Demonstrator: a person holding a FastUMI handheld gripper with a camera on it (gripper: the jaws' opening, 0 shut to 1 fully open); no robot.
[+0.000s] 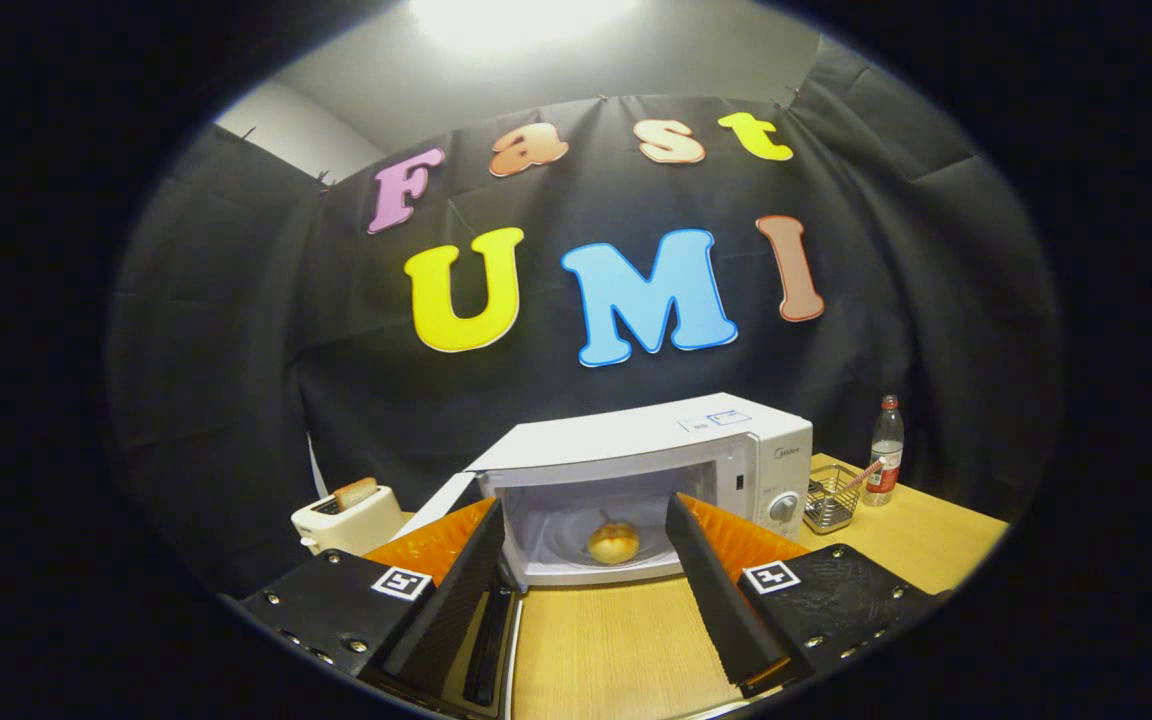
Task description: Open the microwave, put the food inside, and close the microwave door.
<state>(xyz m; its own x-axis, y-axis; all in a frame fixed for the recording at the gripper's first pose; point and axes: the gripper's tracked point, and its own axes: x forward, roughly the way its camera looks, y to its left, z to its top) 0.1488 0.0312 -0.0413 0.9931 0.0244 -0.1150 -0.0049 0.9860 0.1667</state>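
A white microwave (pixel 656 445) stands on the wooden table (pixel 616 640), just beyond my fingers. Its door (pixel 436 505) is swung open to the left. Inside, on the glass turntable, sits a round golden bun (pixel 613 543). My gripper (pixel 584 515) is open, its two fingers spread wide in front of the cavity with nothing between them. The left finger (pixel 456 590) overlaps the hinge side of the cavity, and the right finger (pixel 716 590) stands before the cavity's right edge. The control panel with a round knob (pixel 782 507) is on the microwave's right.
A cream toaster (pixel 346 520) with a slice of bread in it stands left of the microwave. Right of the microwave are a small wire basket (pixel 831 497) and a clear bottle (pixel 886 452) with a red label. Bare tabletop lies between my fingers and the microwave.
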